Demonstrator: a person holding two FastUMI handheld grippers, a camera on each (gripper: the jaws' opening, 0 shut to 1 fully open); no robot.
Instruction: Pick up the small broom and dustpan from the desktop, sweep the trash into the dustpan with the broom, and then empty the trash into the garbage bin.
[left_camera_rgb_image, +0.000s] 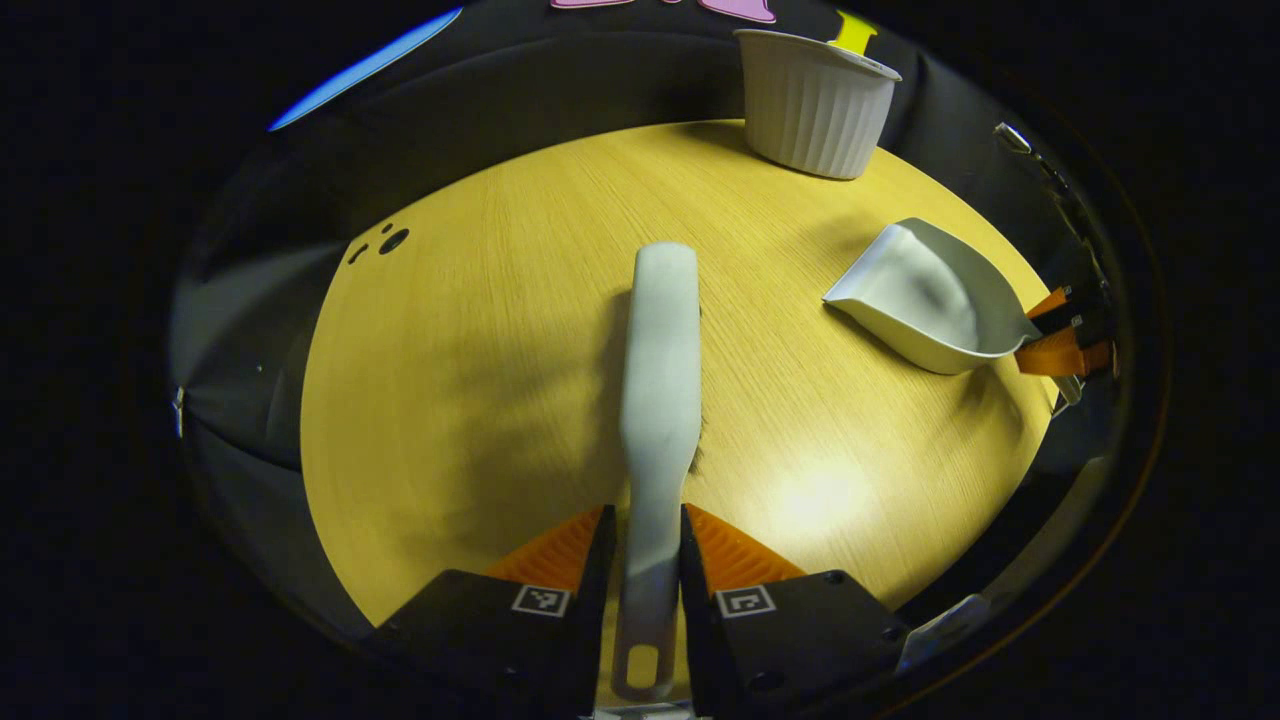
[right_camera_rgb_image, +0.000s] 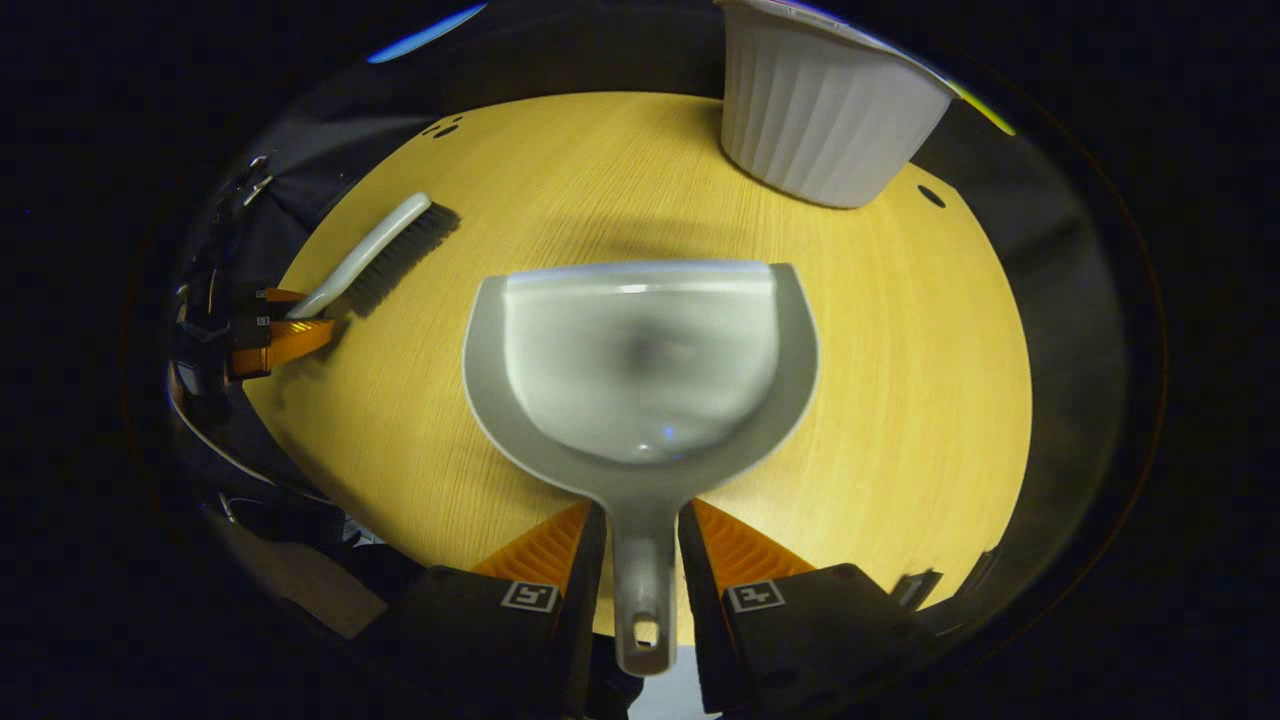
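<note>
Over the bench, my left claw clamps the broom handle; right claw clamps the dustpan handle; bin far.

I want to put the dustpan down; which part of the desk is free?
Bare wood lies between the broom and the dustpan, and in front of the ribbed bin. It is crowded only at the bin's corner of the desk.
</note>
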